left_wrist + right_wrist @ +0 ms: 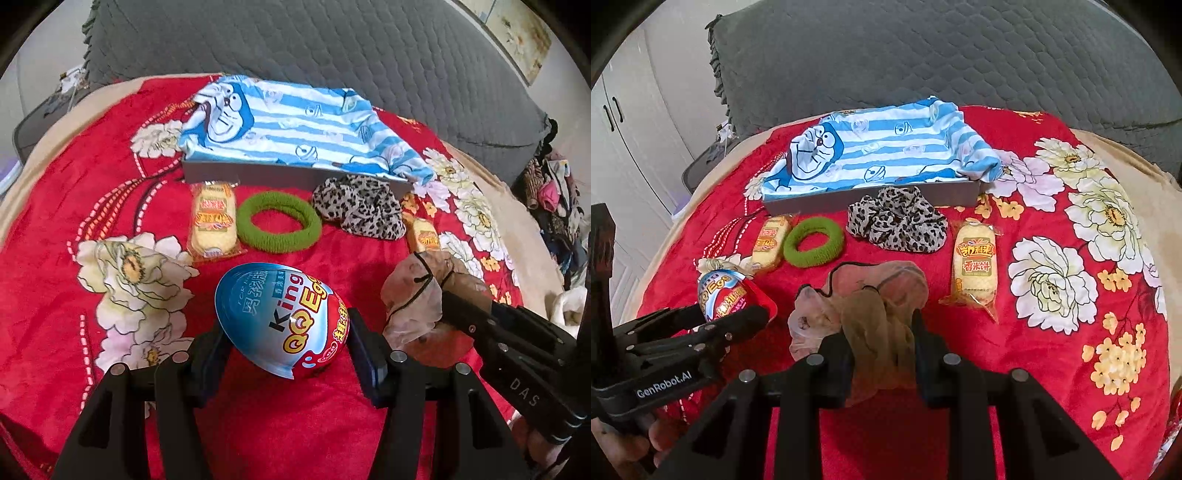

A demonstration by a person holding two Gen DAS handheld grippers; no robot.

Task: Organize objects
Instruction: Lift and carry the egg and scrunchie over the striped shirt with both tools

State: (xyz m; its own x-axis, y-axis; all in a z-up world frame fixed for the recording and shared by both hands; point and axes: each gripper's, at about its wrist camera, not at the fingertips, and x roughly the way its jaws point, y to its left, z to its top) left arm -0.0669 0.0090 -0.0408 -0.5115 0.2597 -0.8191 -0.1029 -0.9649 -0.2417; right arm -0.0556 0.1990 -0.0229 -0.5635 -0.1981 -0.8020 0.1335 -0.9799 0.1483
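Note:
My left gripper (286,343) is shut on a blue and red toy egg (280,321), which also shows in the right wrist view (720,295). My right gripper (882,336) is shut on a bunch of sheer beige stockings (871,310), also seen in the left wrist view (413,302). On the red blanket lie a green hair ring (279,221), a leopard-print scrunchie (360,210) and two rice cracker packs (214,221) (975,266). Behind them is a grey box (871,201) lined with a blue striped cartoon cloth (882,147).
A red flowered blanket (1052,350) covers the bed. A grey quilted pillow (923,55) lies behind the box. White cupboards (624,140) stand at the left, and a pile of clothes (554,192) lies off the bed's right edge.

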